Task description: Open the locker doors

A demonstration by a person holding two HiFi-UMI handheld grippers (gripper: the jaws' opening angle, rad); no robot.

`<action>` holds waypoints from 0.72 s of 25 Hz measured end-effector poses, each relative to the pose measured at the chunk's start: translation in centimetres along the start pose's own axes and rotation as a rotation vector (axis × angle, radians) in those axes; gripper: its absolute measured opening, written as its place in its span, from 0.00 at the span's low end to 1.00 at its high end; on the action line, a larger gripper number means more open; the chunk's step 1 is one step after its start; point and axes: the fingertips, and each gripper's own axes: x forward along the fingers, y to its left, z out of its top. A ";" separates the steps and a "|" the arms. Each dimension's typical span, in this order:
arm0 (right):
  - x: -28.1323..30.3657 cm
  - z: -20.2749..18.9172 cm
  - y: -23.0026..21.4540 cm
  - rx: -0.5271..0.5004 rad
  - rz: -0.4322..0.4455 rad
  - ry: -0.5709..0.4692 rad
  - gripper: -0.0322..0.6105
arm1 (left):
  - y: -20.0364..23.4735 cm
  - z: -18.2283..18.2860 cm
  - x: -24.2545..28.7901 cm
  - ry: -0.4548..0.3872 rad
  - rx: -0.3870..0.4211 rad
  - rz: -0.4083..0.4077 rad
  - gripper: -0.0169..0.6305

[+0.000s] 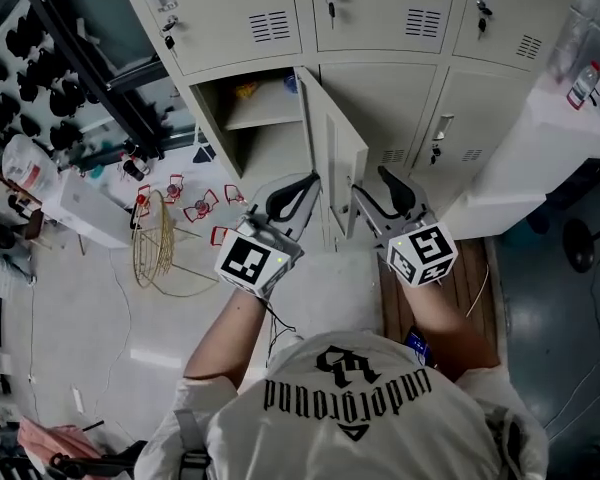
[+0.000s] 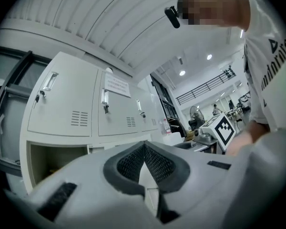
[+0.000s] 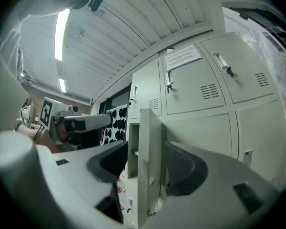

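A bank of beige lockers [image 1: 380, 8] stands in front of me. The lower-left locker [image 1: 255, 118] is open, with a shelf inside, and its door [image 1: 332, 143] swings out edge-on toward me. My right gripper [image 1: 372, 193] is open and straddles that door's free edge [image 3: 150, 166], with gaps between the pads and the metal. My left gripper [image 1: 302, 183] hovers just left of the door, its pads meeting at the tips [image 2: 144, 147] with nothing held. The upper lockers [image 2: 76, 104] and the lower locker with a handle [image 1: 442, 128] are closed.
A white counter [image 1: 560, 138] with a bottle [image 1: 583, 83] juts out on the right. On the floor to the left lie a wire basket [image 1: 160, 238], small red frames [image 1: 200, 206] and a white box [image 1: 75, 208]. A black rack [image 1: 80, 58] stands far left.
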 end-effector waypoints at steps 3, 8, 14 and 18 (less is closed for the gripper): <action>-0.2 3.6 -0.2 0.006 0.046 -0.051 0.45 | -0.1 2.9 1.6 -0.036 0.008 -0.003 0.04; -0.1 9.2 -1.3 -0.057 0.114 -0.105 0.45 | 0.3 7.3 4.1 -0.082 0.029 0.001 0.04; 1.2 14.4 -3.0 -0.165 0.171 -0.144 0.43 | 1.5 11.0 6.6 -0.098 0.088 0.033 0.04; 3.1 17.1 -3.8 -0.211 0.188 -0.161 0.41 | 2.6 12.2 7.7 -0.088 0.119 0.052 0.04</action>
